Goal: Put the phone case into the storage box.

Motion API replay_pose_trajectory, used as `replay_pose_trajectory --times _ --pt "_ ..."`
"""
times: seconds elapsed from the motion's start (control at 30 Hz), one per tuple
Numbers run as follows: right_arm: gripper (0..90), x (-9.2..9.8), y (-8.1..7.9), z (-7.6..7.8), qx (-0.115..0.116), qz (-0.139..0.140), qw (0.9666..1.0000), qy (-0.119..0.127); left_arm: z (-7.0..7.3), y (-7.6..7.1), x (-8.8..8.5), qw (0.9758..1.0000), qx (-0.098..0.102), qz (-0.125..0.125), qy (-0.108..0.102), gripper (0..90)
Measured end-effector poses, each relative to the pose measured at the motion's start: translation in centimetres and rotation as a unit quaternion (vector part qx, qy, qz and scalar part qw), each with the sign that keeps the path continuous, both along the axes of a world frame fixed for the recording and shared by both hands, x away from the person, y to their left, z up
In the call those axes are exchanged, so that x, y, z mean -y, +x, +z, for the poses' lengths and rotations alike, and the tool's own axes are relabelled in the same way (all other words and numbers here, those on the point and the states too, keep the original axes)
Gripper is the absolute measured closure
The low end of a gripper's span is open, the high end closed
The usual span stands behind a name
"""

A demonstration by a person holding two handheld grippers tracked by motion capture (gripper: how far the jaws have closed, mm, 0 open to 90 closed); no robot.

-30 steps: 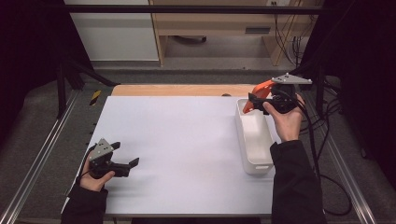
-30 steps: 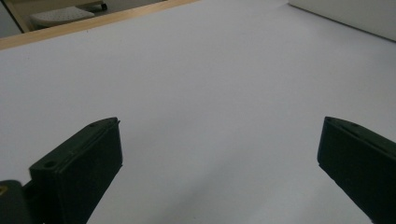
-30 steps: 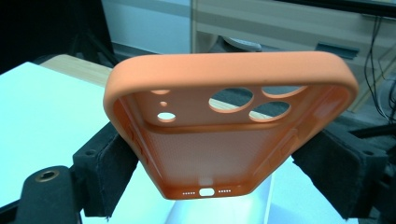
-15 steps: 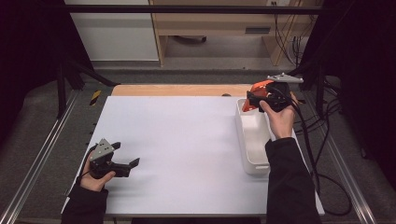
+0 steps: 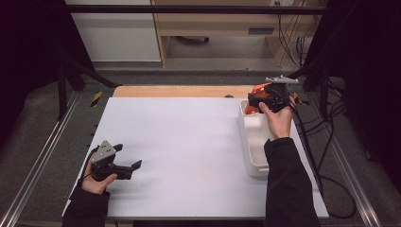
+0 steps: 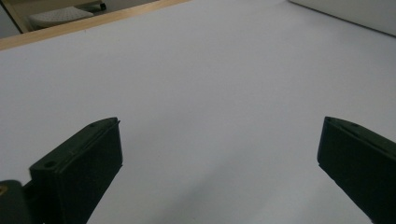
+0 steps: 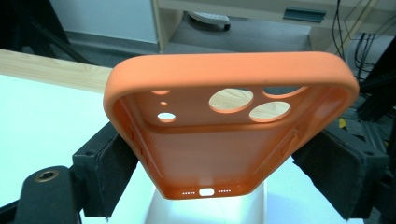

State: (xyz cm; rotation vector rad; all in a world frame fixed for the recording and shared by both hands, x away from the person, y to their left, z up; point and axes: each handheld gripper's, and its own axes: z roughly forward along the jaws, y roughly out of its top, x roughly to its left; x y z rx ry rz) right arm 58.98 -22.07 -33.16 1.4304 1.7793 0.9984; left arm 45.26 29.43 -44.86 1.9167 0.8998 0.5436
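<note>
Two grippers are mine to run across one big white table (image 5: pixel 189 142), so I start with that sheet: bare from the left edge to the white tray (image 5: pixel 255 156) along its right side, the tray's long axis running away from me. My right gripper (image 5: pixel 257 101) hangs over the tray's far end, jaws drawn in narrow on the two long sides of an orange phone case (image 7: pixel 224 126). In the right gripper view the case's open inside faces the camera, its camera cut-outs at the far end, its charging-port slot nearest me, so its long axis points ahead along the jaws, roughly in line with the tray. The tray lies directly below the case, which I judge is what a set-down turns on: straight down, no sideways travel. My left gripper (image 5: pixel 125 165) rests well apart at the near left corner, jaws wide with nothing between them, so the right hand is far nearer. I can read no brand, label or writing on case or tray.
</note>
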Motion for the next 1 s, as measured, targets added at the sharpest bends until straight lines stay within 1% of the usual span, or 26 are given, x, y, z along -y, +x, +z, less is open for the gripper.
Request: replay_pose_trajectory --times 0.17,0.4,0.73,1.0 --pt "15.7 -0.1 0.7 -0.6 -0.008 -0.013 0.9999 -0.004 0.0 0.0 0.0 1.0 0.0 -0.002 -0.001 0.0" --pt "15.7 -0.1 1.9 -1.4 -0.024 -0.026 0.9994 0.0 0.0 0.0 0.0 1.0 0.001 -0.003 -0.001 0.0" --pt "15.7 -0.4 3.2 -2.3 -0.038 -0.037 0.9986 0.004 -0.1 0.0 0.1 1.0 0.0 -0.004 0.001 0.0" --pt "15.7 -0.7 4.1 -2.8 -0.047 -0.039 0.9981 -0.003 -0.1 0.0 0.2 1.0 0.001 -0.005 0.005 0.0"
